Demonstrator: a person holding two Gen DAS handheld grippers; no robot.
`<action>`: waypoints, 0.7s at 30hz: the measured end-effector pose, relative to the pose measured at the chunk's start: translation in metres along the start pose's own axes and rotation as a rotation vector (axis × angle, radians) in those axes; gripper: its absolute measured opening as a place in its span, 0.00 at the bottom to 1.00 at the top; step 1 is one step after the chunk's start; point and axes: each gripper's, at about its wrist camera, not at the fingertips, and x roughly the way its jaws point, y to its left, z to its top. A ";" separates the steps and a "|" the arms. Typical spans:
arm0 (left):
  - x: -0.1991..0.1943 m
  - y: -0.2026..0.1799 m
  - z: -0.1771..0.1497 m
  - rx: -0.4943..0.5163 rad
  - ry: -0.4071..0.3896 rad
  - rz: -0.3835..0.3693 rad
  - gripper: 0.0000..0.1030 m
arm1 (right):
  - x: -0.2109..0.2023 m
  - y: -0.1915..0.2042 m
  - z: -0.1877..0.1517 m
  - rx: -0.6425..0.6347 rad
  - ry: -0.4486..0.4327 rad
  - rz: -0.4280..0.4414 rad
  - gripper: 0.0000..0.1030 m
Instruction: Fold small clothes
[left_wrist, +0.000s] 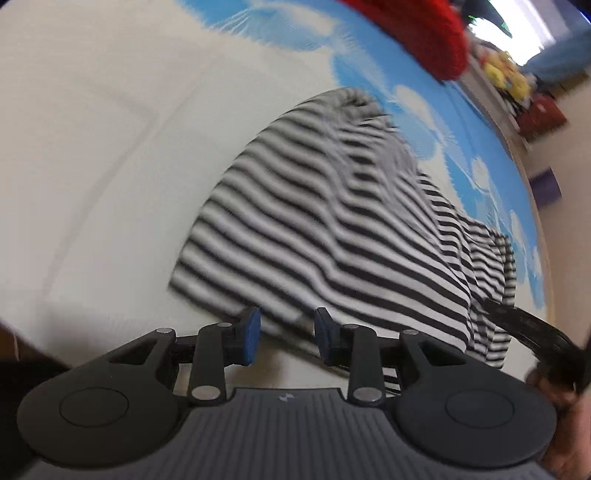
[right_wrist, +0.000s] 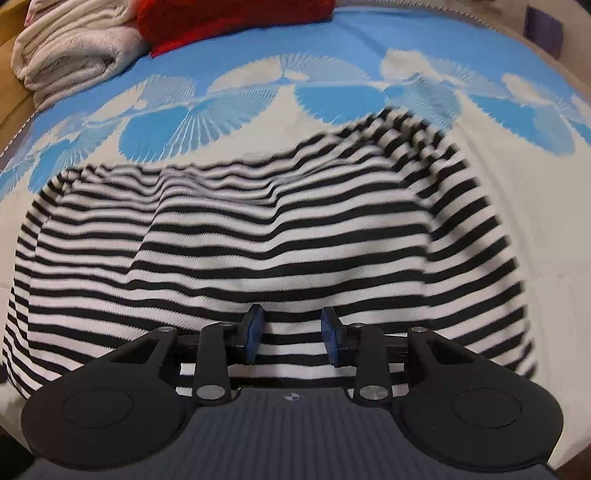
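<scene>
- Left tongs (left_wrist: 284, 334): the blue pads stand apart with a gap between them. The near hem of the striped shirt (left_wrist: 332, 229) passes between them, but the pads do not press on it. State: released.
- Right tongs (right_wrist: 291, 334): the pads stand apart over the striped cloth (right_wrist: 258, 240). No fold rises between them. State: released.
- Probable reason for this posture: both tools point steeply down at the near edge, a likely stance for taking the hem and folding it over.
- Shirt location: it lies rumpled on the bedspread (right_wrist: 535, 221), from the tongs out toward 12 o'clock in the right view.
- Beyond the shirt at 11 o'clock: a red knit (right_wrist: 229, 18) and a folded pale blanket (right_wrist: 74, 48), well apart from it.
- Markings: a small round emblem (right_wrist: 291, 397) on the tool body. No readable writing is visible.
</scene>
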 end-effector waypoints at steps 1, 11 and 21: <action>0.003 0.008 0.001 -0.044 0.016 -0.004 0.44 | -0.009 -0.004 0.002 0.007 -0.030 0.002 0.35; 0.015 0.032 0.009 -0.173 -0.057 0.026 0.50 | -0.116 -0.076 0.027 -0.025 -0.346 0.030 0.37; 0.028 0.016 0.011 -0.104 -0.147 0.071 0.11 | -0.099 -0.151 0.015 0.229 -0.310 -0.003 0.37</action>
